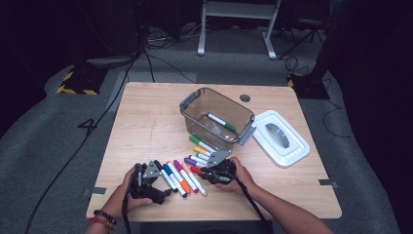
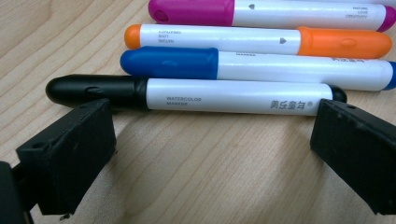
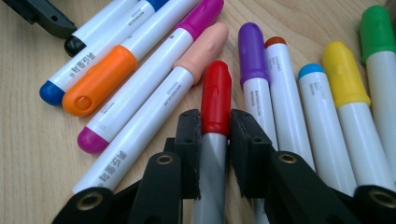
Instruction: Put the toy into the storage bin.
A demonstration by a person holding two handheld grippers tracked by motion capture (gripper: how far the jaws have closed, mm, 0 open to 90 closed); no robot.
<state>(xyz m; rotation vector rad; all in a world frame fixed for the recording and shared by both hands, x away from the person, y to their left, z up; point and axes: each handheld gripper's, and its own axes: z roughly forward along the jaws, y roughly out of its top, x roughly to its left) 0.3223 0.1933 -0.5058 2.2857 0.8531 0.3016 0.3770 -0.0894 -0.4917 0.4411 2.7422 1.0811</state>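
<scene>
Several capped markers lie in a loose row on the wooden table (image 1: 146, 122), in front of me. My right gripper (image 3: 215, 135) is shut on the red marker (image 3: 216, 93), its pads pressing on both sides just below the cap. The same gripper (image 1: 200, 171) sits at the right end of the row. Beside the red marker lie a peach-capped marker (image 3: 187, 79) and a purple one (image 3: 254, 60). My left gripper (image 2: 210, 154) is open over bare wood, with nothing between its pads. A black marker (image 2: 196, 95) lies crosswise just past its fingertips, with blue (image 2: 257, 65), orange (image 2: 257, 41) and magenta (image 2: 280, 13) markers behind it.
A clear plastic bin (image 1: 195, 100) stands at the table's middle with a green marker (image 1: 221, 122) inside. Its white lid (image 1: 292, 153) lies to the right. More markers, green (image 1: 199, 143) and yellow among them, lie between the bin and my right gripper.
</scene>
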